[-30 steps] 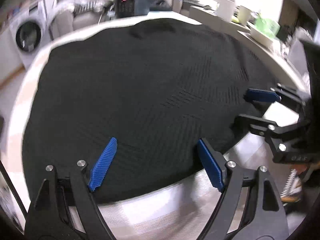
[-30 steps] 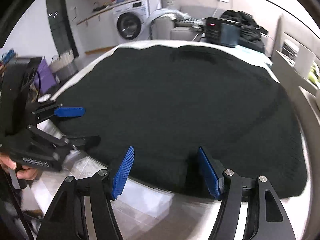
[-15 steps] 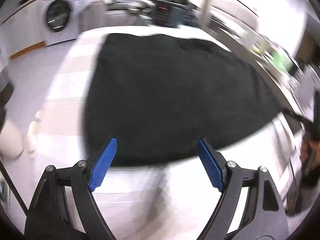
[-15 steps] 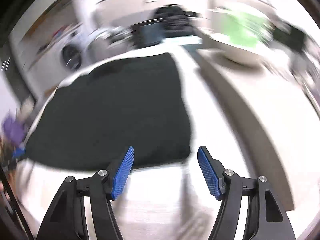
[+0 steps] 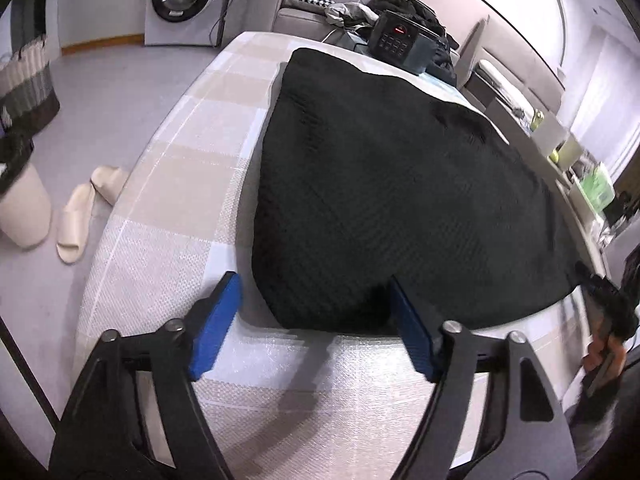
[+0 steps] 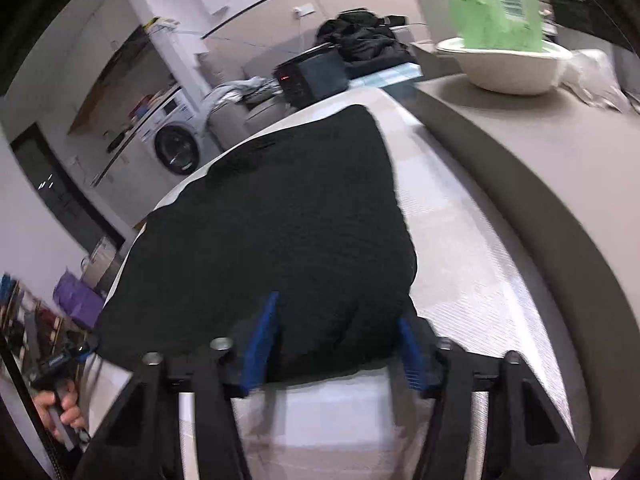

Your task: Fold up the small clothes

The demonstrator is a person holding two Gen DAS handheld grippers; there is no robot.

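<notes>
Black knit garment (image 5: 400, 184) lies spread flat on a table covered with a pale checked cloth (image 5: 192, 168). It takes up most of the tabletop, with bare cloth showing along its left side and along the near edge.

Left gripper (image 5: 316, 320) sits at the garment's near left corner. Blue pads (image 5: 214, 322) stand apart. The corner of the fabric lies between them, the right pad at the hem, the left pad clear of it over bare cloth. Jaws have just been closing but are not pressing the fabric; claw reads as open.

Right gripper (image 6: 334, 342) is at the near right corner. Its jaws have also just been narrowing. A bulge of black fabric fills the gap between the blue pads (image 6: 260, 340). Both pads lie against the cloth, so it looks to be gripping the corner, though that view is a bit blurred.

A hand (image 6: 60, 412) on the left tool's handle shows at the far left of the right wrist view.

Far end of the table: a dark box with a red display (image 5: 400, 40). Beyond it, a heap of dark clothes (image 6: 360, 40) and a sofa. Washing machine (image 5: 180, 0) against the far wall. Pale slippers (image 5: 86, 208) on the floor to the left. On a counter to the right, a white bowl (image 6: 508, 66) with a green pack (image 6: 496, 4) in it.
</notes>
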